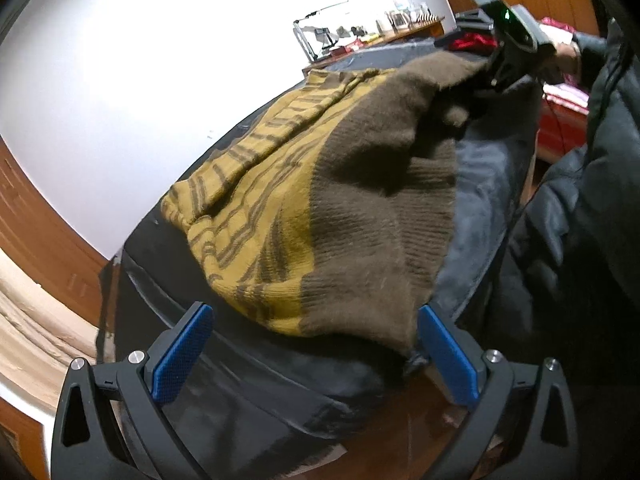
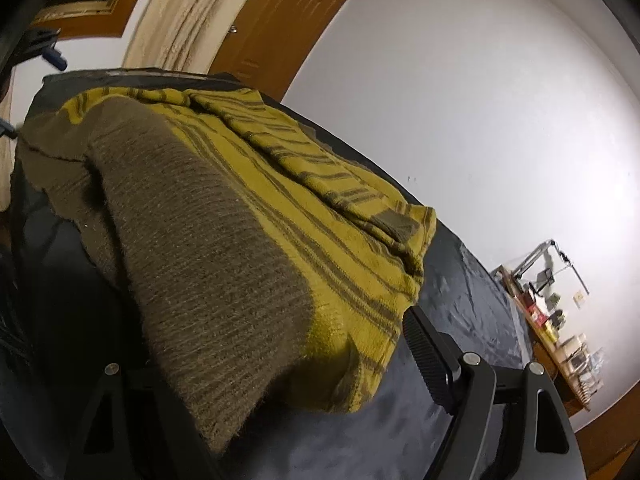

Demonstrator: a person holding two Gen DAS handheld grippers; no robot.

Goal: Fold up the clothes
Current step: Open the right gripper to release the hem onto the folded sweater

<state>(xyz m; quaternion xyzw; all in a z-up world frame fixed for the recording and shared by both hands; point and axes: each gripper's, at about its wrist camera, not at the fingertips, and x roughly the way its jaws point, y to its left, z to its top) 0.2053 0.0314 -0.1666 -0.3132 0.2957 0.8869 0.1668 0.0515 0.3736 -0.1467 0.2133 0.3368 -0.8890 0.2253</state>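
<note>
I've got both tools released: left tool at one end of the sweater, right tool at the other, its length running between them.

Your right gripper has its jaws spread wide, and the sweater lies between them, draped over the left finger so only the right finger shows, just beside the hem. The sweater is brown on the near side, yellow with brown stripes beyond, and rumpled on a dark cover. Behind it you have a white wall, a wooden door, and a cluttered shelf at right.
</note>
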